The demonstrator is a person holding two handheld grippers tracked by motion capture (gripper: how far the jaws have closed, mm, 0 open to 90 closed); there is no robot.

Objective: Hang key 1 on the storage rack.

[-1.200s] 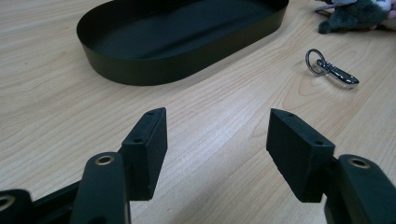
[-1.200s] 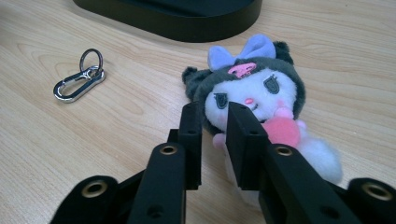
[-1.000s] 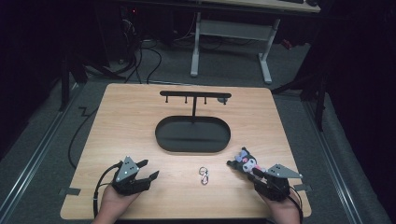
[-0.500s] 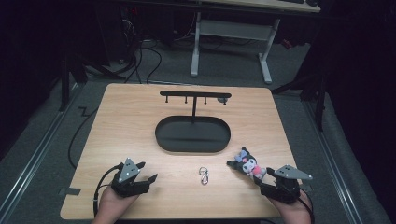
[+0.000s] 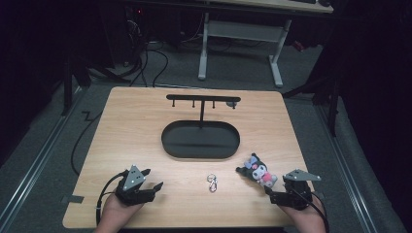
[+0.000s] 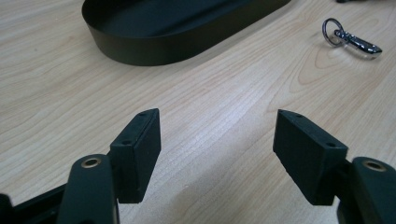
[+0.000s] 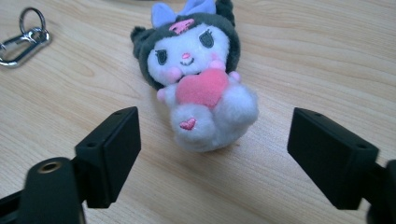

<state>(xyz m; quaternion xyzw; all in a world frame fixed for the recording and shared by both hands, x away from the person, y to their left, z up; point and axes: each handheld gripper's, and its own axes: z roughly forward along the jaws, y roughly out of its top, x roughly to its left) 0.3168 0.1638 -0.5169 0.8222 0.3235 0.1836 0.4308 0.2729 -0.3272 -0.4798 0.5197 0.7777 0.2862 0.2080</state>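
Just ahead of our right gripper (image 7: 212,154), jaws just spread, plush toy (image 7: 198,79) lies free on bench (image 5: 145,126); its gripper view reveals pink heart. Left gripper (image 5: 145,190) spread, empty.

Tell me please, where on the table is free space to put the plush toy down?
Bare wood lies left of the black oval tray, up to the table's left edge, and between the left gripper and the key clip. It is crowded near the plush toy, by the right gripper.
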